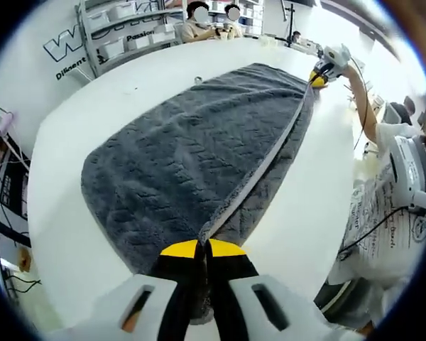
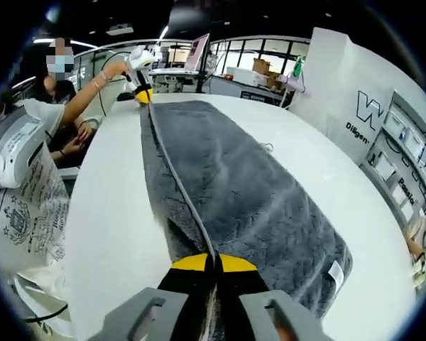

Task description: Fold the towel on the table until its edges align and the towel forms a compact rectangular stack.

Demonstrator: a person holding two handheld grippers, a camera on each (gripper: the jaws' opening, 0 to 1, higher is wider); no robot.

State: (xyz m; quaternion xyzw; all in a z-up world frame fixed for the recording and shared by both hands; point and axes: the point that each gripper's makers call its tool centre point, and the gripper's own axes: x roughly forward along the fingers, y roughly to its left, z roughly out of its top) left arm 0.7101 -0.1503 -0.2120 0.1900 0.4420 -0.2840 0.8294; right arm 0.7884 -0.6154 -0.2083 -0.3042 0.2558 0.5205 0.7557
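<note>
So you've got the grey towel (image 1: 177, 163) laid out long on the white table (image 1: 92, 106), already doubled over lengthwise, and you're pinching one end of the folded edge in each hand. In the left gripper view, your left gripper (image 1: 202, 250) is clamped tight on the near corner, and the right gripper (image 1: 319, 77) sits at the far end, nipped on the other corner. The right gripper view shows the same thing mirrored: right gripper (image 2: 214, 264) closed down on the cloth, the edge running taut to the far end.

What I'd watch: the towel lies close to your side of the table, so a pull your way could drag a layer over the lip. If one hand leads the other, the layers will likely skew and the edges won't line up. The bite looks thin too, so the bottom layer might slip out mid-swing.
</note>
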